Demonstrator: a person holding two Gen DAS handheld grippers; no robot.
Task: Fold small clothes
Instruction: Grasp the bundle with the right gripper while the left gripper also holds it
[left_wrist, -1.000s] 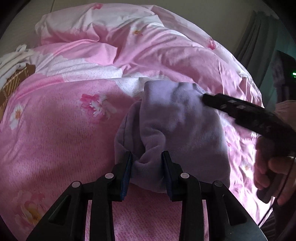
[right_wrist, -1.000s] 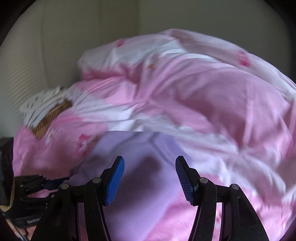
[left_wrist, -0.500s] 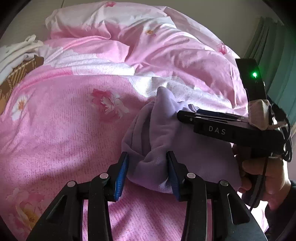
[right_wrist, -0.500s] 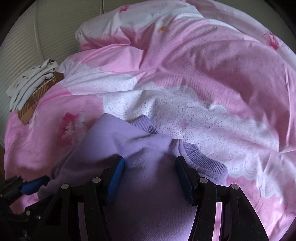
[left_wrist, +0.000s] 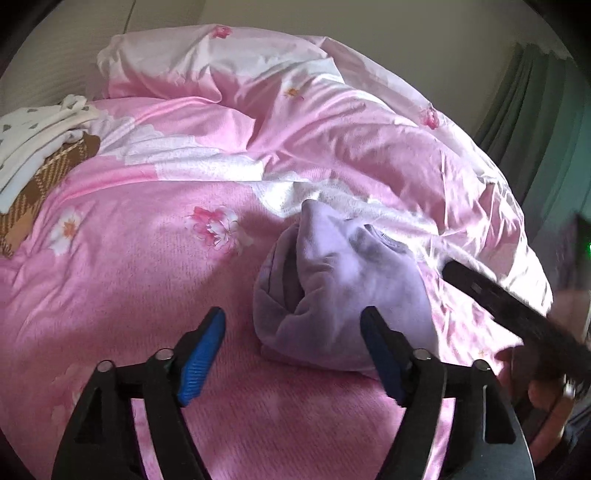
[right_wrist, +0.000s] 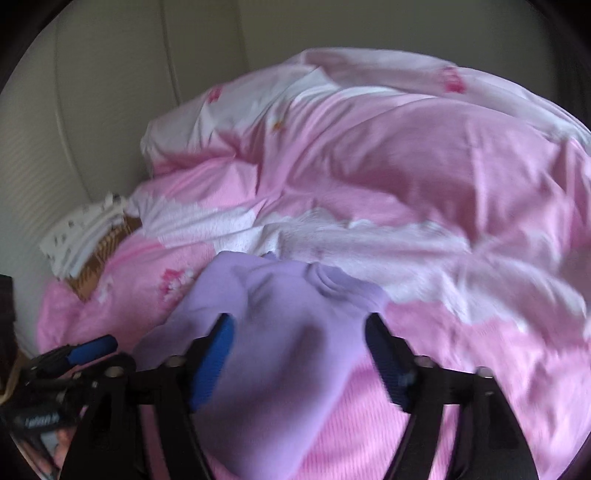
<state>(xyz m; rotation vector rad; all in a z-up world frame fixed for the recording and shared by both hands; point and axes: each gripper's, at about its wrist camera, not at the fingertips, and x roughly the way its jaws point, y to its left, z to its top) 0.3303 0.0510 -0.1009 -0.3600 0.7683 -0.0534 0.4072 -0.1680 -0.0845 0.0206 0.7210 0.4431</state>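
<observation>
On pink duvet (left_wrist: 122, 295) | one lilac garment (left_wrist: 343, 295) | left tongs (left_wrist: 291, 332), right tongs (right_wrist: 299, 339) both opening, released

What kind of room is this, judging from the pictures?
Most likely a bedroom: a pink floral quilted duvet covers a bed, a small folded lilac garment lies on it, and a green curtain hangs beside.

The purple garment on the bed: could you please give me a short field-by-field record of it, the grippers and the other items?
garment: purple garment, bunched on pink floral duvet
left gripper: jaws opening, pads off the cloth, garment's near edge between them
right gripper: jaws opening, garment between them, not pinched
other items: white patterned clothes on brown plaid fabric, far left
</observation>
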